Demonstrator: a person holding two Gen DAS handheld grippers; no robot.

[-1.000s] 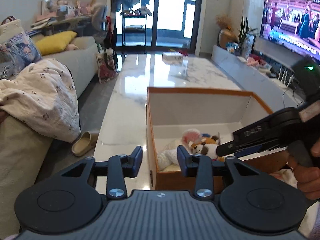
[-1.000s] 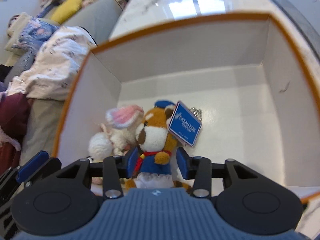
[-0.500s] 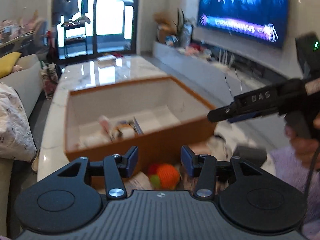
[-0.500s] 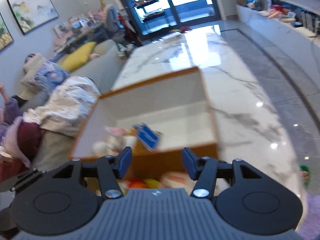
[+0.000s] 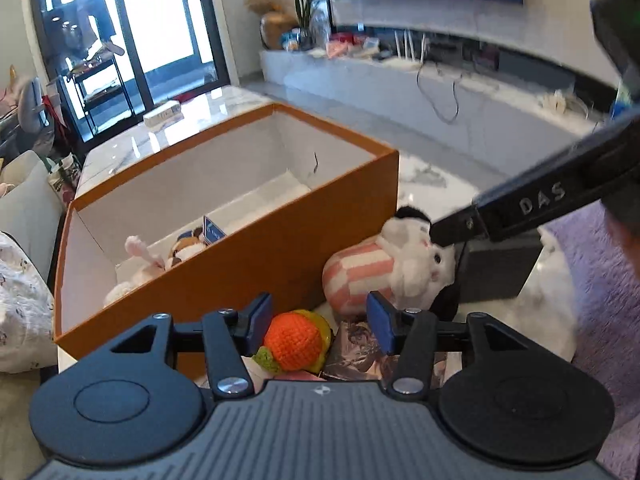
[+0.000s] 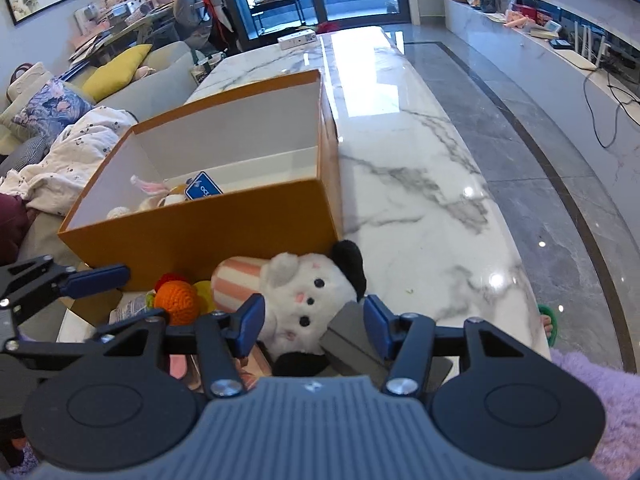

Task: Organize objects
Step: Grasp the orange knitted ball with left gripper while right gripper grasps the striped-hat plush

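Left tongs [image 5: 318, 322]: I see them apart, just been opening, orange crochet ball [image 5: 296, 345] between, unpinched.
Right tongs [image 6: 314, 322]: apart, white plush [image 6: 308, 300] between, ungripped.
Orange box [image 6: 208, 236]: beyond both, on bench [image 6: 420, 184].

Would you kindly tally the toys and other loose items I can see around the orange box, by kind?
Plush toys inside the orange box: 2, a pink-eared one and a brown-and-white one with a blue tag.
Plush toys on the table: 1, the white striped one.
Crocheted orange toys: 1.
Grey boxes: 1.
Total: 5, excluding the box.
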